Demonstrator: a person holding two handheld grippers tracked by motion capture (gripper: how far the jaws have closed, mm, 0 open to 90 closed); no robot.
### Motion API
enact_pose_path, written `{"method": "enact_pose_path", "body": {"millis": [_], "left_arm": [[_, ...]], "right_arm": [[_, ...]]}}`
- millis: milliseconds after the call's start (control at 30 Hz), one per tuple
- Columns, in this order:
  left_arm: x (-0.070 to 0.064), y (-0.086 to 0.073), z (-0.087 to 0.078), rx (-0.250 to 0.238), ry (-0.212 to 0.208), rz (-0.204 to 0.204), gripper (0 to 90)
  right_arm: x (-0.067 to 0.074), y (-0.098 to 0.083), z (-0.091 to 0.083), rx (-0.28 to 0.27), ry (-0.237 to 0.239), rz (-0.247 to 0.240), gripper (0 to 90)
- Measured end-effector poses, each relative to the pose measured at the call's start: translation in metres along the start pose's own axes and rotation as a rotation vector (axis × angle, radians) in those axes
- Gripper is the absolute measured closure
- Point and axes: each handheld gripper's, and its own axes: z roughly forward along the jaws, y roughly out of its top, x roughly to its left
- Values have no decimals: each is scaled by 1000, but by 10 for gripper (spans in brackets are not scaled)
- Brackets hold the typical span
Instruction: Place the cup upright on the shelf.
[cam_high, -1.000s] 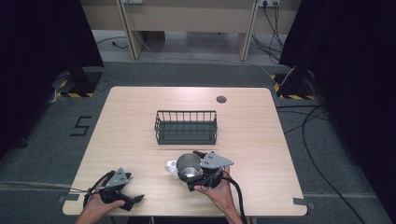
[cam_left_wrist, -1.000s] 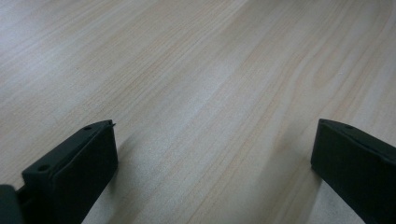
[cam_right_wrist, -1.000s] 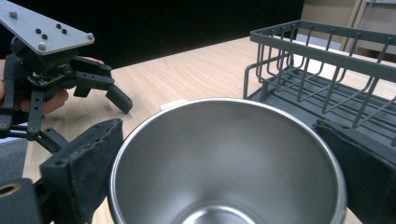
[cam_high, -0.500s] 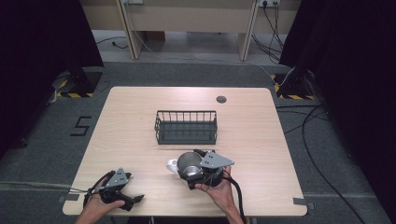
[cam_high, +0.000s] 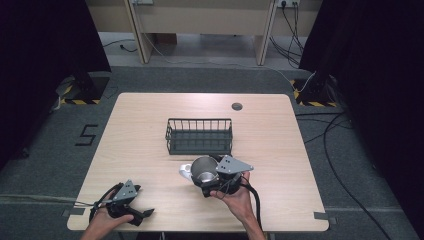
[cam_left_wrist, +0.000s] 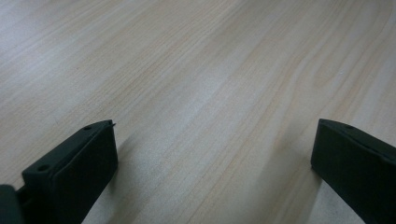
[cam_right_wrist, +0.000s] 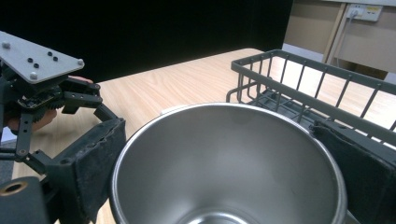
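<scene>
Resting near the table's (cam_high: 150, 125) front left corner, the left gripper (cam_high: 131, 206) sat in the person's left hand (cam_high: 102, 222), its jaws spread wide over bare wood with nothing between them. Right of it, near the front edge at the middle, the right gripper (cam_high: 207, 176) clamped a steel cup (cam_right_wrist: 224, 158), one jaw against each side of its wall, mouth up. A white object (cam_high: 185, 170) lay touching the cup's left side. Just behind stood a dark wire basket (cam_high: 199, 135).
</scene>
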Motion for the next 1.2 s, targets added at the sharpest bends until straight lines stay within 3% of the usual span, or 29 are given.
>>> {"method": "enact_pose_path", "body": {"millis": [500,1200], "left_arm": [[0,0,0,0,0,-1,0],[0,0,0,-2,0,-2,0]], "right_arm": [[-4,23,1,0,4,3,62],[-19,71,0,-30,-14,-7,62]]}}
